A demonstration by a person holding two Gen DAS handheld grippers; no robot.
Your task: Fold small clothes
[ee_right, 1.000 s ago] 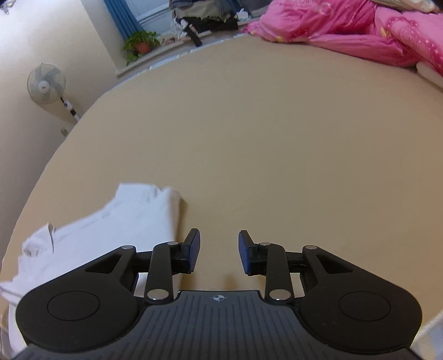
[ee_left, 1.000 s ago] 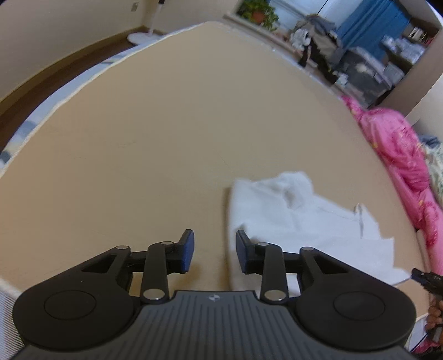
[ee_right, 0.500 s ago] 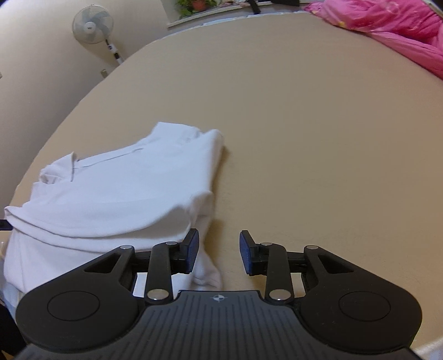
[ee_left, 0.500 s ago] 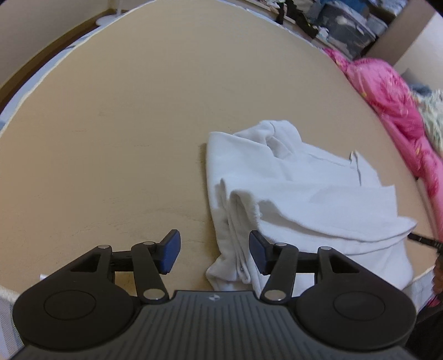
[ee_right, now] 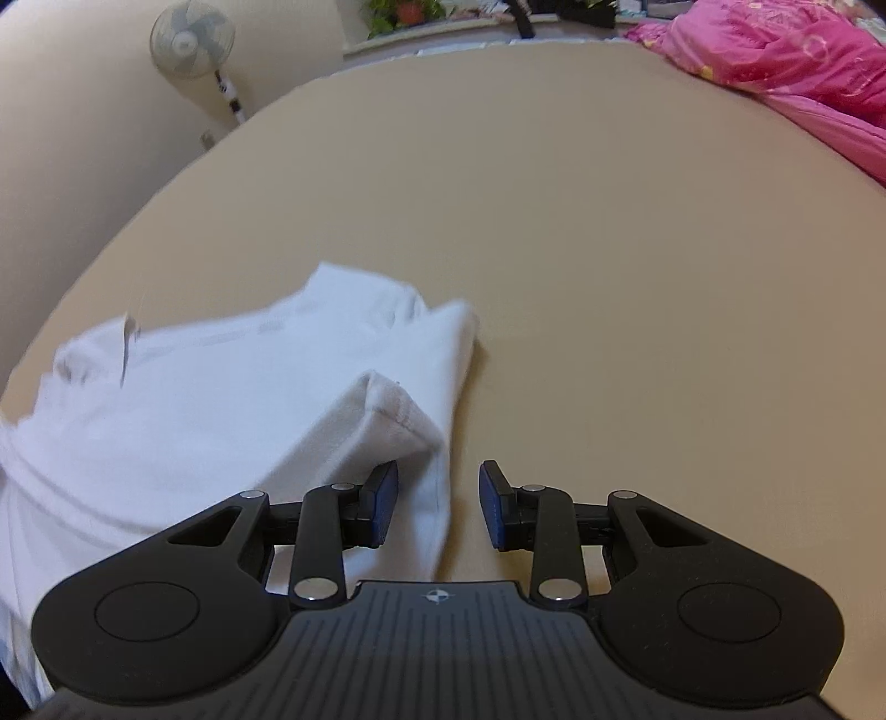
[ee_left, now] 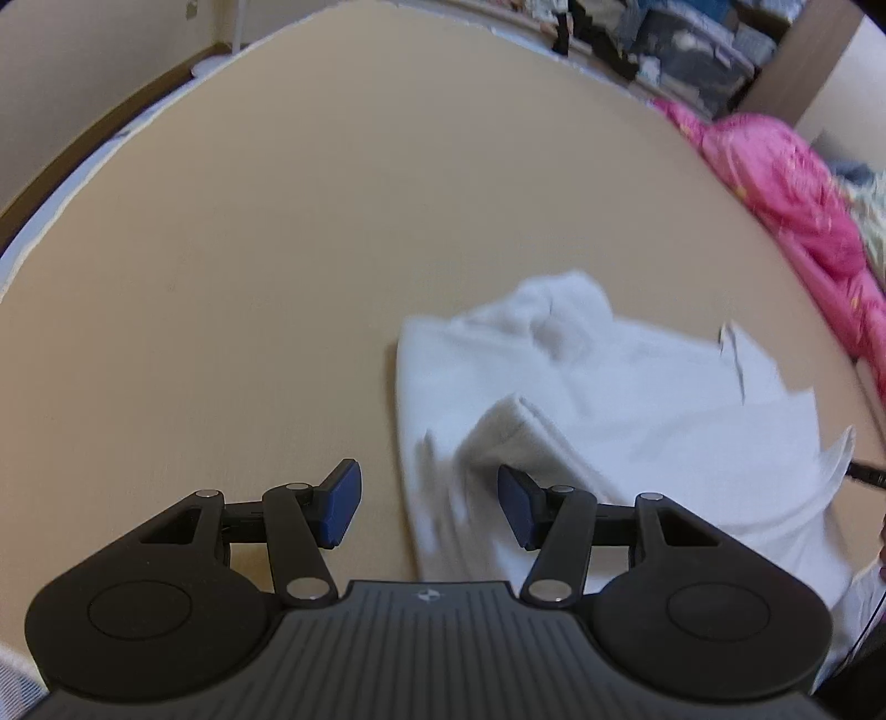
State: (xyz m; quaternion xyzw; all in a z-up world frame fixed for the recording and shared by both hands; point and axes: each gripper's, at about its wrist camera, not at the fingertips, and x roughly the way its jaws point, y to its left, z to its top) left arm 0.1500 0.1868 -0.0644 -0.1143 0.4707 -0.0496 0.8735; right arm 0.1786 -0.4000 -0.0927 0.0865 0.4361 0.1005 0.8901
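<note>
A small white garment (ee_left: 609, 399) lies crumpled on the tan bed surface (ee_left: 277, 249), with a folded-over hem raised near its front. My left gripper (ee_left: 429, 507) is open over the garment's left edge, holding nothing. In the right wrist view the same garment (ee_right: 221, 399) lies at the left, its folded hem just ahead of the left finger. My right gripper (ee_right: 437, 501) is open over the garment's right edge, holding nothing.
A pink quilt (ee_left: 786, 183) is bunched along the bed's far right side, also seen in the right wrist view (ee_right: 786, 72). A standing fan (ee_right: 194, 44) is by the wall. Storage boxes (ee_left: 692, 39) and a potted plant (ee_right: 404, 11) stand beyond the bed.
Both grippers have come lower and closer over the garment's near edges. The left gripper's jaws opened wider. The folded hem now stands raised between the two grippers.
</note>
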